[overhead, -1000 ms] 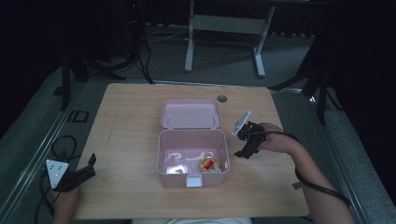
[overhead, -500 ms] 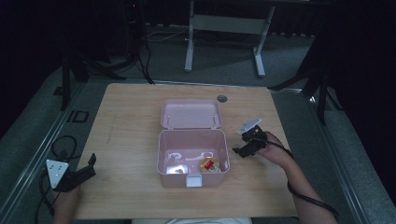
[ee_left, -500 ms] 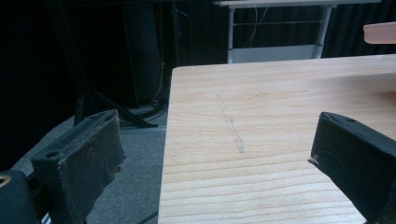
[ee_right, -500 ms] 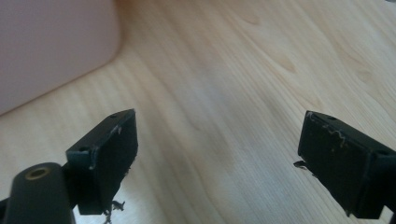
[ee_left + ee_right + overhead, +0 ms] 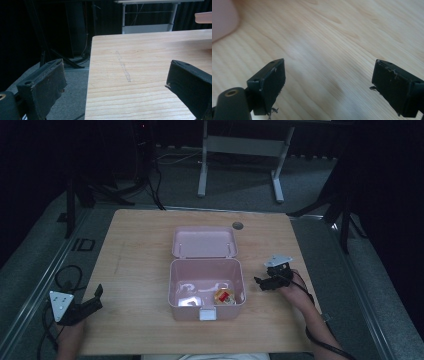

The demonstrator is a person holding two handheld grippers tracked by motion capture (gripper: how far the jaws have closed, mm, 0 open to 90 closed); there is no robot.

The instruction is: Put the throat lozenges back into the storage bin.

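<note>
Open pink lidded box (image 5: 207, 287) at the table's (image 5: 140, 250) middle, right gripper (image 5: 261, 282) beside it.

Both grippers are held wide open and empty, the left gripper (image 5: 95, 297) near the front-left corner. The box is judged light, rigid, smooth plastic; best gripped by a thin wall or lid edge.

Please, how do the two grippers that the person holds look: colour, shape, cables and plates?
The left gripper and the right gripper are black, each with two flat rectangular jaws whose dark pads are scuffed and frayed at the edges. A grey three-cornered plate tops each one. A black cable loops from the left gripper; another trails along the right forearm. No sleeve is visible.
</note>
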